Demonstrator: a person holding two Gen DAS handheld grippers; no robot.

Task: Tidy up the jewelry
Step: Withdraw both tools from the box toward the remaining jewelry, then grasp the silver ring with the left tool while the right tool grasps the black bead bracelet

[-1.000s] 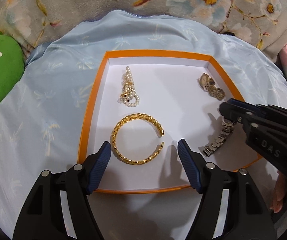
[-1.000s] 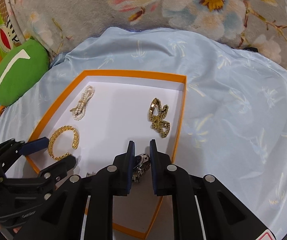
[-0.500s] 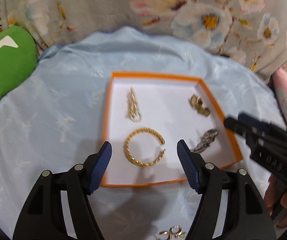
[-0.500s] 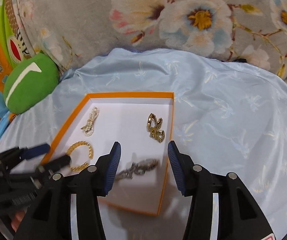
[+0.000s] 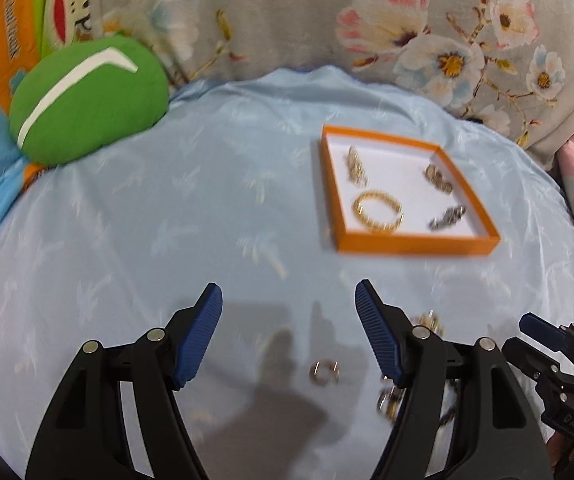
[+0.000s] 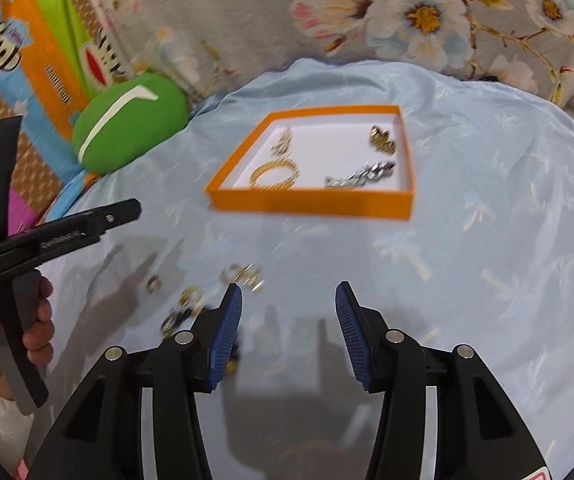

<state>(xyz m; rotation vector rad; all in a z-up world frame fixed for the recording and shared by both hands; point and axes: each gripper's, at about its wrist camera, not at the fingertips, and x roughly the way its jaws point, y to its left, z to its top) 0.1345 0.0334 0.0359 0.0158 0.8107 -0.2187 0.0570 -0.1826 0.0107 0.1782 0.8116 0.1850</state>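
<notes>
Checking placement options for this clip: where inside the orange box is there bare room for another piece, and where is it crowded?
In the orange box, bare white floor lies in the middle, bordered by the pearl piece, gold bangle, gold chain and silver watch. The walls are crowded. On the blue cloth, loose rings cluster near the left.

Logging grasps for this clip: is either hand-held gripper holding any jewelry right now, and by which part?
Nothing is held. The left hand-held gripper and right hand-held gripper are both open and empty above the blue cloth.
</notes>
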